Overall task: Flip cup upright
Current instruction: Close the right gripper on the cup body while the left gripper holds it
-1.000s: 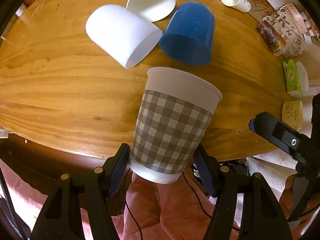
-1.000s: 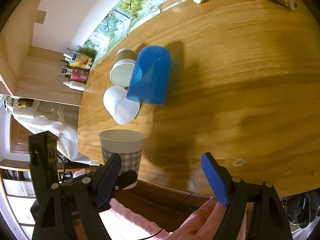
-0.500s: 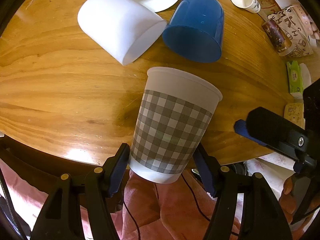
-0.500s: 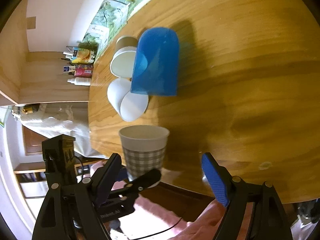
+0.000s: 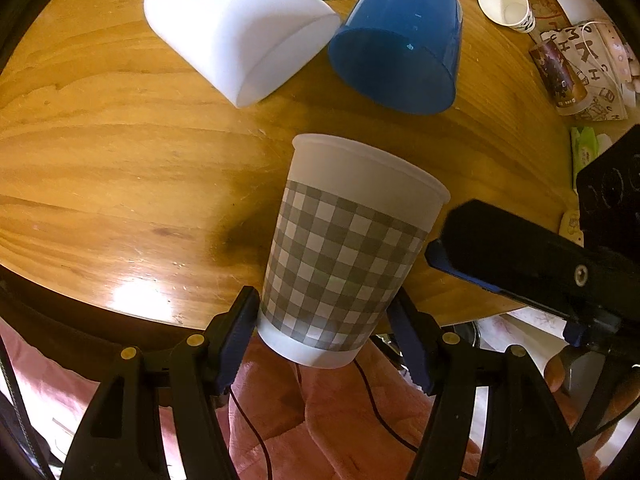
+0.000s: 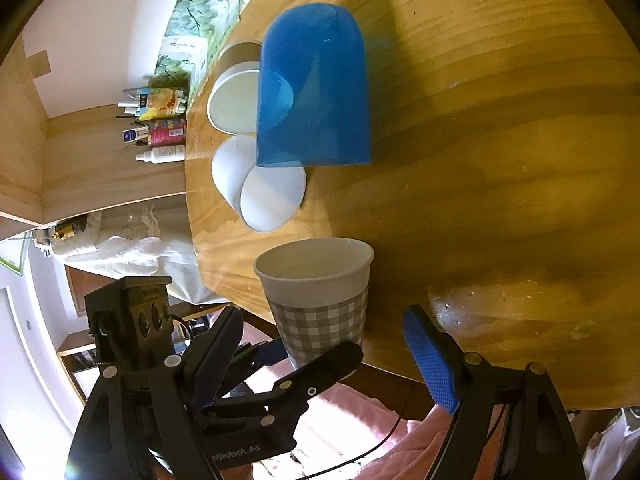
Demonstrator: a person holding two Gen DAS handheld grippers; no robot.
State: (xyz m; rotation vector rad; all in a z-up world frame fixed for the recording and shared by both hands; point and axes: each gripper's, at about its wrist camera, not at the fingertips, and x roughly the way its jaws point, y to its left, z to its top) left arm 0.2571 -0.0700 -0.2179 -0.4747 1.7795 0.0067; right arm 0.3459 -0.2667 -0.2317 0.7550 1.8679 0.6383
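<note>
The checked cup (image 5: 340, 264) was held near its base between the fingers of the left tool (image 5: 326, 336), mouth up, at the near edge of the desk (image 5: 120, 168). The right tool (image 6: 324, 356) was spread wide and gripped nothing, just right of the cup. Ahead of the left tool, a white cup (image 5: 236, 28) and a blue cup (image 5: 400, 44) were seen lying on their sides.

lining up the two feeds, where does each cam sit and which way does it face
Left wrist: sits on the left tool, looks along its fingers at the checked cup it grips, over the table edge; the right tool's finger intrudes.
Right wrist: sits on the right tool, open, facing across the table; the left tool shows.
Shared: the checked cup, the blue cup, the white cup.
</note>
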